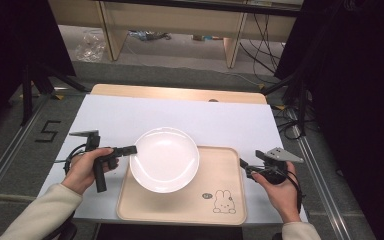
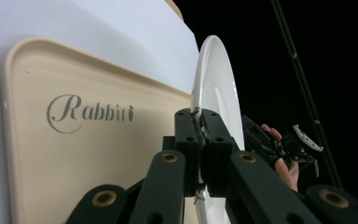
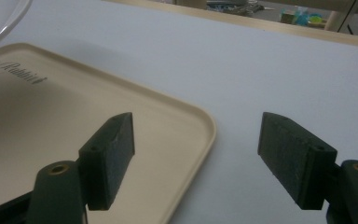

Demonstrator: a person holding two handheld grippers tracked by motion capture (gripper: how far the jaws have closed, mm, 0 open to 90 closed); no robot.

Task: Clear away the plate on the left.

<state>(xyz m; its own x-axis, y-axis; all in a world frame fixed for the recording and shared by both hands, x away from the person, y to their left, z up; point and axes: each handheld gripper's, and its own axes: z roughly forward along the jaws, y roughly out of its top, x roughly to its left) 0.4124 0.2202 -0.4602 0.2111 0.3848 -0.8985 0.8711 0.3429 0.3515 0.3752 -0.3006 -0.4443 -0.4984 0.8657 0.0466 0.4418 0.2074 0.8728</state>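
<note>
White plate (image 1: 164, 159), pinched at its rim by the left gripper (image 1: 131, 149), should go down flat onto the tray (image 1: 220, 176) while the right gripper (image 1: 243, 165) waits, jaws wide and empty.

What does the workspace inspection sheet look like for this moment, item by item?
Surface: white table top, with a bare wooden strip along its far edge.
Job's things: white plate held over the near-left part of the beige tray; the tray bears a rabbit drawing and the word Rabbit.
Clutter: nothing seen on the table.
Grippers: left gripper shut on the plate's rim; right gripper open, nothing between its pads, just beyond the tray's right edge.
Cables: one loops from each gripper by the hand; more lie on the floor far right.
Surroundings: grey floor, wooden furniture legs, a tape mark shaped like a five at left, dark drapes either side.
</note>
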